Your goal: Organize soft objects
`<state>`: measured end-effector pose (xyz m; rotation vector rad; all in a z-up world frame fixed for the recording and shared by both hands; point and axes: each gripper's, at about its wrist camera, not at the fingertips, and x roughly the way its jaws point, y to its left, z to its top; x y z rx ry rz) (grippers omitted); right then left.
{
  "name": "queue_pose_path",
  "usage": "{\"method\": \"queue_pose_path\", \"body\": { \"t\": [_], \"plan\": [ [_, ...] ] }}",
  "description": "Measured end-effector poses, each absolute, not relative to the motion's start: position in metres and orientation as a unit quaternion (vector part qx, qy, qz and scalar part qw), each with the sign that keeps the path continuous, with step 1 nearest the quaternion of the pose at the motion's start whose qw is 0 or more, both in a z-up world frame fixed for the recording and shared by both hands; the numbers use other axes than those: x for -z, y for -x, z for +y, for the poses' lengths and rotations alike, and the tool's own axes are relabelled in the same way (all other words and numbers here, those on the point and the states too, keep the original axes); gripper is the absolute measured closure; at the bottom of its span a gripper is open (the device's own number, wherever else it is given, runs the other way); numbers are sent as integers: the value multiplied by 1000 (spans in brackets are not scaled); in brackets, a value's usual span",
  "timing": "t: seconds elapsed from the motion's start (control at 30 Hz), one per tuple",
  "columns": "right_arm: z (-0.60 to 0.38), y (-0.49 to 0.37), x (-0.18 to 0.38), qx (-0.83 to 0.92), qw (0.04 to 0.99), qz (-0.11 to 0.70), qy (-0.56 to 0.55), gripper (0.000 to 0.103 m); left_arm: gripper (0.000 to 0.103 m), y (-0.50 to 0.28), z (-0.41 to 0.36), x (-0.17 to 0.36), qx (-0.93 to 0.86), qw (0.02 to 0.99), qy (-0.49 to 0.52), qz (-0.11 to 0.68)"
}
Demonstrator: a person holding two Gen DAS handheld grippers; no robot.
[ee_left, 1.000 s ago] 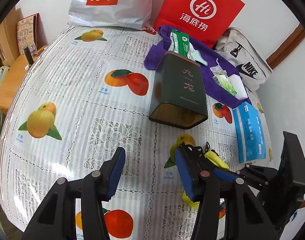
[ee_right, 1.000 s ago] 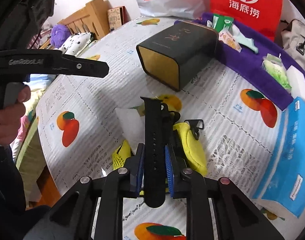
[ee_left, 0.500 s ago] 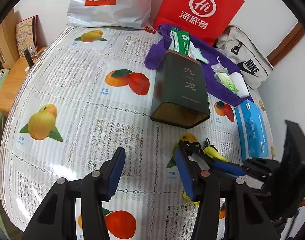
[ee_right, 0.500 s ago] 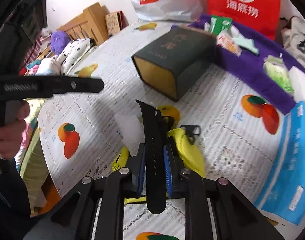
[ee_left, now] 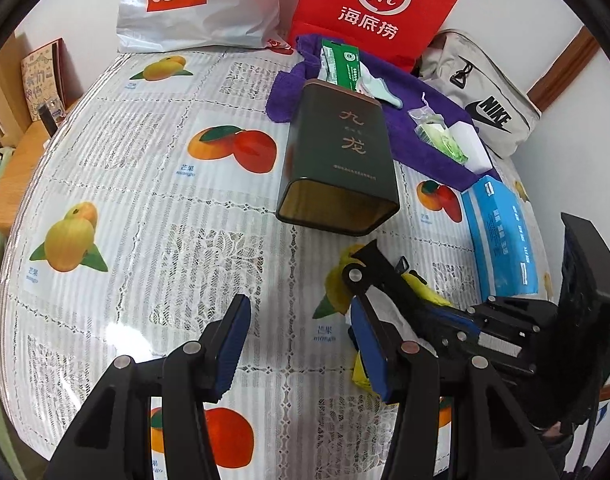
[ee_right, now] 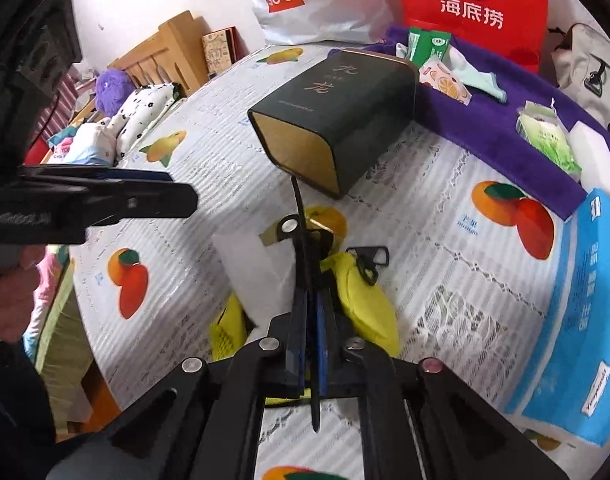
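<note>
- Black strap (ee_right: 305, 264), thin and flexible with a row of holes seen a second before, stood edge-on between the blue pads of the right gripper (ee_right: 309, 312), whose jaws had just been closing and were now fully pinched on it.
- One second earlier the strap lay flat and broad between looser jaws; since then it had turned on edge, its tip now pointing toward the open mouth of the dark green tin (ee_right: 337, 120) lying on its side.
- Grip secured, the strap appeared ready to be lifted and carried, probably into that tin.
- Below the strap lay a yellow pouch (ee_right: 365, 300) with a black clip and a white sheet (ee_right: 257, 272), both on the mango-print tablecloth (ee_left: 145, 200).
- Left gripper (ee_left: 301, 348) hung half open over bare cloth just beside the pile, holding nothing and unchanged over the second.
- Purple towel (ee_right: 505, 120) behind the tin carried small packets; a blue tissue pack (ee_right: 565, 320) lay nearby.
</note>
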<state>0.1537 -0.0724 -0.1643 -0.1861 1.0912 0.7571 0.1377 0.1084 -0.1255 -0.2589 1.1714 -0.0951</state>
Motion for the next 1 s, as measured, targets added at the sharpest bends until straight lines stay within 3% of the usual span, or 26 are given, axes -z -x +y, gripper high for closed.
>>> {"method": "queue_pose_path", "body": {
  "t": [0.4,0.53,0.63,0.83,0.93,1.0],
  "plan": [
    [-120,-137,118,-312,832,454,62,100,53,-130,73,129,95,823,110,549],
    [-145,-130,108,-287,846,447,48,100,52,-123,42,125,132,826,77,543],
    [-162,-123,103,-274,854,440,36,100,46,-119,21,128,145,827,42,541],
    [-189,-115,102,-255,862,438,24,100,45,-116,0,149,140,826,-5,547],
    [-199,-114,103,-246,864,438,16,100,46,-114,-6,151,134,829,-32,542],
    [-205,-112,103,-241,867,436,12,100,57,-113,-10,151,125,832,-50,538]
  ]
}}
